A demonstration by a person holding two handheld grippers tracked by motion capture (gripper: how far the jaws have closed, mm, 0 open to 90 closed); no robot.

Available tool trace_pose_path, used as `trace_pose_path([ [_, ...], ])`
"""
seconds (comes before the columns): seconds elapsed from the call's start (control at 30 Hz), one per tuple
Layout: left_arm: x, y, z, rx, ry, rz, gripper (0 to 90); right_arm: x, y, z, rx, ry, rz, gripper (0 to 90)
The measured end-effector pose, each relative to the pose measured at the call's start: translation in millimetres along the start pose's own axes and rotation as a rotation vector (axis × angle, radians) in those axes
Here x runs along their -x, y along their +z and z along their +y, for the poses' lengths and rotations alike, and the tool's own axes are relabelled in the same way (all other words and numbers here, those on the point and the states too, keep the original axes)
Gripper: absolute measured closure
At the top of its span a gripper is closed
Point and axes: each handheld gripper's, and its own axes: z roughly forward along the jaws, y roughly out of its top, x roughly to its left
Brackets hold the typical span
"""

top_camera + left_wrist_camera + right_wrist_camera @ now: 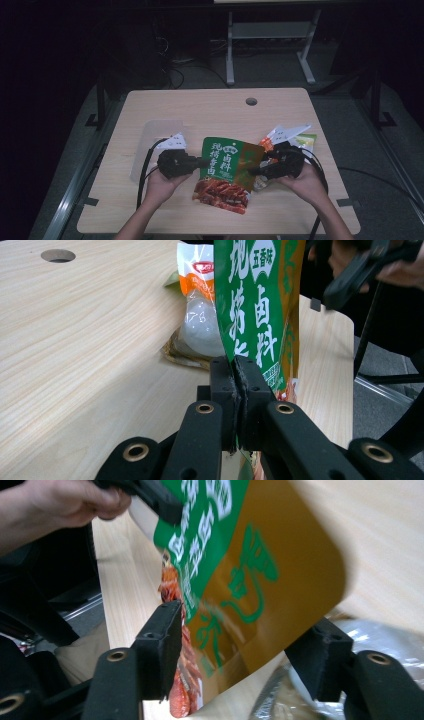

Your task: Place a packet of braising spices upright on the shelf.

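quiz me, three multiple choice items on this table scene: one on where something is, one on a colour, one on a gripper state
1. Where does the clear packet with the white round food lie?
A. Beside the green pouch, on the right gripper's side
B. Over the table's round hole
C. At the table's left edge

2. What colour is the upper part of the pouch's front?
A. Blue
B. Green
C. Black

3. How do the left gripper's jaws stand?
A. Wide open above the table
B. Shut on the pouch's edge
C. Shut on a cable

Answers:
1 A: the clear packet lies on the table just beyond the green pouch, by the right gripper.
2 B: green with white characters, above a red food picture.
3 B: the left gripper pinches the pouch's edge, pads pressed together on it.
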Motion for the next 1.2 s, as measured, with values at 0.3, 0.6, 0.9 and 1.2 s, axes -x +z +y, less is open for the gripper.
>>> trace_pose_path([
  [0.3, 3.4, -1.6, -0.5, 0.007, 0.004, 0.006, 88.0, 1.9, 37.4, -17.8, -0.058, 0.009, 0.084, 65.4],
  [0.6, 13.3, -10.9, -9.2, -0.010, 0.029, 0.082, 74.7, -7.5, 42.7, -16.2, -0.033, -0.027, 0.136, 89.2],
  [0.9, 21.6, -35.9, -18.6, 0.010, 0.039, 0.163, 54.0, -20.4, 30.6, -5.8, -0.001, -0.076, 0.081, 89.4],
  [1.2, 34.6, -54.4, -27.4, 0.035, 0.052, 0.186, 48.4, -20.4, 26.7, 8.6, -0.003, -0.105, 0.019, 89.5],
])
